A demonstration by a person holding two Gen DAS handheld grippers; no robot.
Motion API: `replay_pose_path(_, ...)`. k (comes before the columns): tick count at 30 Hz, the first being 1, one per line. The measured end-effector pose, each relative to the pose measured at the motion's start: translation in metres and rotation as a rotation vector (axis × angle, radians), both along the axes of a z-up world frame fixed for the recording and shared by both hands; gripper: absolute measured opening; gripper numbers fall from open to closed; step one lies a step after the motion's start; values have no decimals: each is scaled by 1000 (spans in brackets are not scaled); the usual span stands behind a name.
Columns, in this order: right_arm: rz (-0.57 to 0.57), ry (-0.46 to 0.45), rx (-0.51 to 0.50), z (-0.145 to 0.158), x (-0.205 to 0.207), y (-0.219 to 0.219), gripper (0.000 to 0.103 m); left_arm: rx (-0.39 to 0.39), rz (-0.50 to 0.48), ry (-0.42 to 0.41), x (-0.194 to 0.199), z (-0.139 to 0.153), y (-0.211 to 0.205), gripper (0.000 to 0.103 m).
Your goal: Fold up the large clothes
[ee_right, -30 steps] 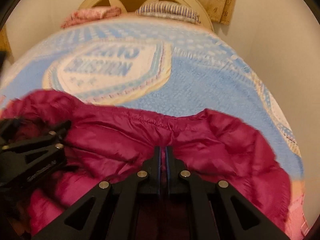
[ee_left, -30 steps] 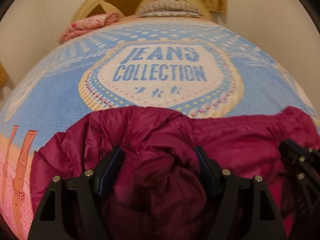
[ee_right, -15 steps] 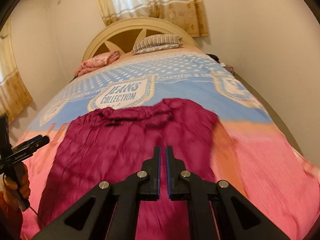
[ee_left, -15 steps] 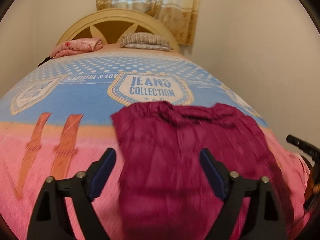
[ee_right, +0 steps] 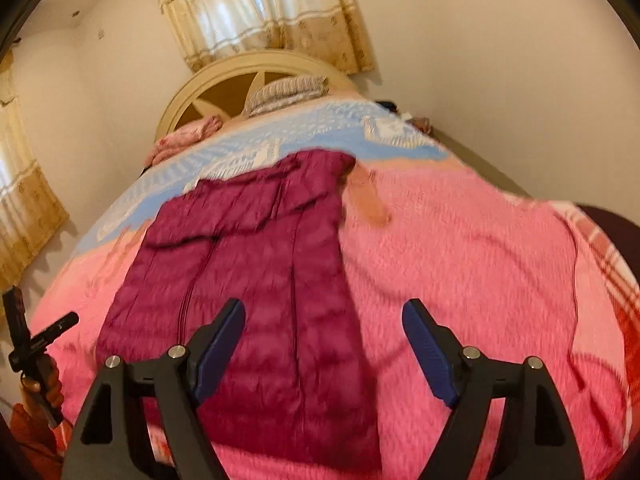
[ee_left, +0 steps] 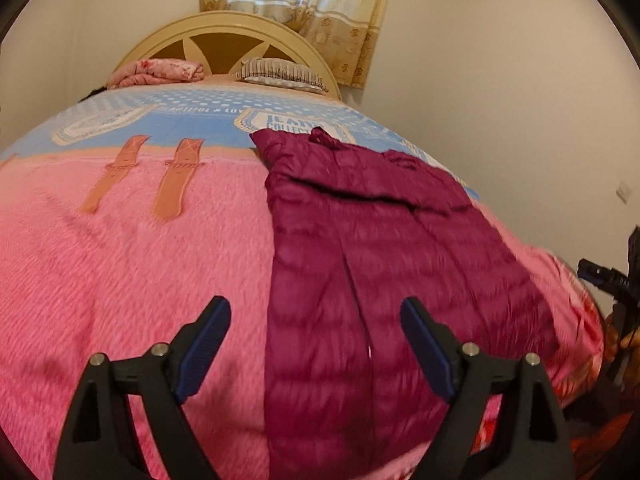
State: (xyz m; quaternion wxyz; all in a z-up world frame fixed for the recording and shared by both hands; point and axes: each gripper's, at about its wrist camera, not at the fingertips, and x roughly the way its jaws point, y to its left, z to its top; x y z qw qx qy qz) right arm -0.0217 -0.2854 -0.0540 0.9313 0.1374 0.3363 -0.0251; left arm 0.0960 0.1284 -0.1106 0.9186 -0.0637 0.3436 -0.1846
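Note:
A maroon quilted puffer jacket [ee_left: 360, 264] lies lengthwise on the bed, its sleeves folded in over the body; it also shows in the right wrist view [ee_right: 256, 264]. My left gripper [ee_left: 316, 344] is open and empty, held above the jacket's near hem and left edge. My right gripper [ee_right: 324, 344] is open and empty, held above the jacket's near right edge. The right gripper's side shows at the right rim of the left wrist view [ee_left: 612, 280]. The left gripper's side shows at the left rim of the right wrist view [ee_right: 36, 344].
The bed is covered by a pink and blue blanket [ee_left: 132, 264]. A folded pink quilt [ee_left: 160, 70] and a striped pillow [ee_left: 280, 72] lie by the cream headboard [ee_left: 224, 40]. Curtains [ee_right: 260, 12] hang behind. Walls stand close on both sides.
Both grippers pulled back from the far end of the jacket toward the foot of the bed. The right gripper, shut before, has opened. The jacket now lies flat.

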Motion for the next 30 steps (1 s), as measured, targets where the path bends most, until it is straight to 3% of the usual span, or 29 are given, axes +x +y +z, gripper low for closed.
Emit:
replay_pose_path(5,50,115,-33,-35,-18,16,81,-3,-43,61,-29,-28,-4,93)
replay_pose_path(10,53,180,-45,-64,-21,21,81,-73,-78,89,-48,-45,3,93)
replay_pose_path(15,96,225,-62,-80,-11,30,77,-25,-81,145,-48,-65,-3,93)
replay_pose_path(16,109,235,-64,-81,-10,33,75,-29,-93,157,-48,-69,-5,93)
replay_pose_path(18,139,271,-48,-90,-8,39,52,-42,-112,173,-49,-76,-6,93)
replay_pose_path(20,137,279,-105,-93,-10,44,46,-34,-121,172,-49,-81,-7,93)
replay_pose_path(26,150,286,-94,-93,-11,42,46,55,-75,195,-49,-94,-2,93)
replay_pose_path(28,156,280,-92,-92,-12,42,46,0,-62,187,-50,-91,8,93)
replay_pose_path(30,172,274,-108,-93,-10,46,46,-103,-62,205,-44,-92,18,93)
